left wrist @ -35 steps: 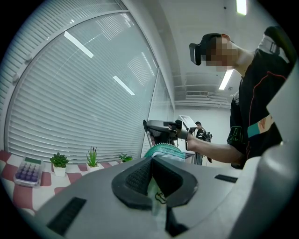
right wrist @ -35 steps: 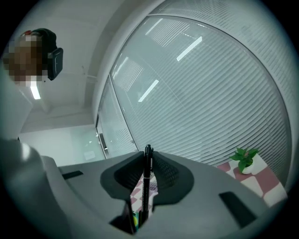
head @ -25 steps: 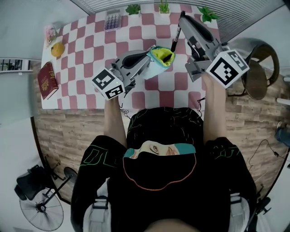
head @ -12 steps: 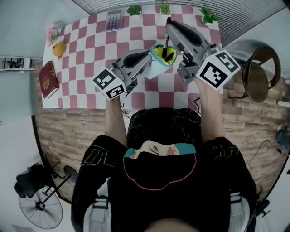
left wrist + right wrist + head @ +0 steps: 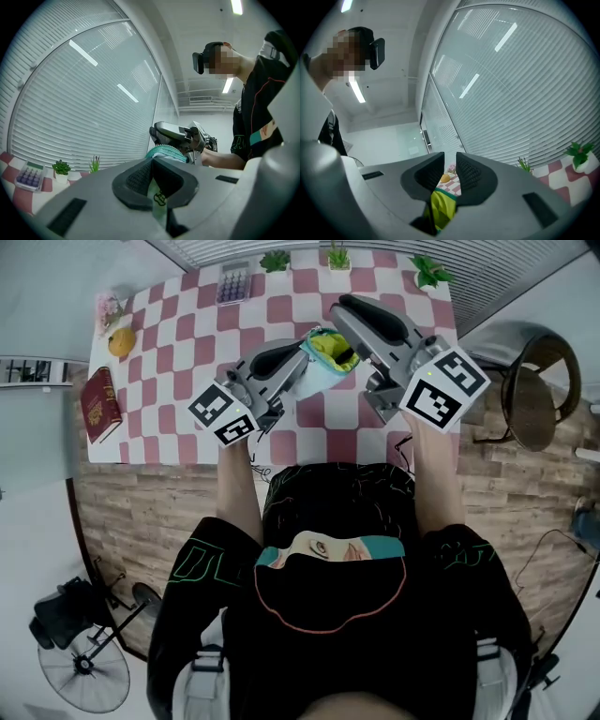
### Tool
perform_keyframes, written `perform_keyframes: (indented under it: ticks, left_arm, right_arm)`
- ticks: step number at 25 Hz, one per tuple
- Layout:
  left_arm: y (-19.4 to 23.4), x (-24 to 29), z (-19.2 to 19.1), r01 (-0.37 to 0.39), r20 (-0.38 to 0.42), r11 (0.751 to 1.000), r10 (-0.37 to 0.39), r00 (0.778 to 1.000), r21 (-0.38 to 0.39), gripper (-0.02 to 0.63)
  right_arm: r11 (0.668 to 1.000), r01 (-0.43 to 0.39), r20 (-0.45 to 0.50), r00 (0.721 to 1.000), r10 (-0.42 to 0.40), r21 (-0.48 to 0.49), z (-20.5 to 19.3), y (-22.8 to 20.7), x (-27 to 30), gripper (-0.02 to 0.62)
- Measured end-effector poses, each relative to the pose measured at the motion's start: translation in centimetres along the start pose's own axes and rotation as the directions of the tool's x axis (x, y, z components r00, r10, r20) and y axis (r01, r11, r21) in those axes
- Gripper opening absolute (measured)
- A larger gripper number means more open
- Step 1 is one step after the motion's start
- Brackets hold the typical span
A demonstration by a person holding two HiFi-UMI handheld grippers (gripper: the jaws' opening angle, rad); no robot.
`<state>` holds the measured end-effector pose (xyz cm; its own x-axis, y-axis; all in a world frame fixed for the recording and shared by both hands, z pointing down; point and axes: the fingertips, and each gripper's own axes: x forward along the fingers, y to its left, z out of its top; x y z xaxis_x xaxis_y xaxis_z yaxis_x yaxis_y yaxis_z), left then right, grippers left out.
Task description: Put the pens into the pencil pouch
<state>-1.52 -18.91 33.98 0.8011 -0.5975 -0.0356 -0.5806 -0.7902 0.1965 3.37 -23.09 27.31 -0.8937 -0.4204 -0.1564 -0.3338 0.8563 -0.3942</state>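
Note:
My left gripper (image 5: 302, 358) is shut on the edge of the pencil pouch (image 5: 323, 362) and holds it up over the checkered table (image 5: 178, 343). The pouch is light teal with a yellow lining, and its mouth is open. In the left gripper view its green fabric (image 5: 157, 199) is pinched between the jaws (image 5: 152, 164). My right gripper (image 5: 334, 319) hangs right over the pouch mouth. In the right gripper view a dark pen (image 5: 423, 213) sits low between the jaws (image 5: 450, 161), pointing down into the yellow lining (image 5: 440, 208). The head view hides the pen.
A calculator (image 5: 232, 282) and three small potted plants (image 5: 276, 259) (image 5: 339, 255) (image 5: 429, 270) line the table's far edge. An orange (image 5: 118, 341) and a red book (image 5: 98, 407) lie at the left. A chair (image 5: 534, 399) stands at the right.
My right gripper has swung left and down with the pen, from beside the pouch to over its mouth. The pen tip has gone into the pouch. The left gripper has stayed put.

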Motion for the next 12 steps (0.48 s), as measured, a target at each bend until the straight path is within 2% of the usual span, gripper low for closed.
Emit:
perform_keyframes:
  ticks: [6,12]
  left_arm:
    - [-0.1,-0.4,0.2,-0.007,0.014,1.000,0.007,1.000,-0.004,0.002]
    - [0.0,-0.3,0.9,-0.034,0.029,0.999,0.034,0.999,0.001,0.001]
  right_arm:
    - [1.000,0.023,0.010,1.000,-0.023,0.010,0.2,-0.5,-0.4,0.064]
    - [0.998,0.067,0.020,0.998,-0.067,0.016,0.3,-1.4,-1.4,0.029]
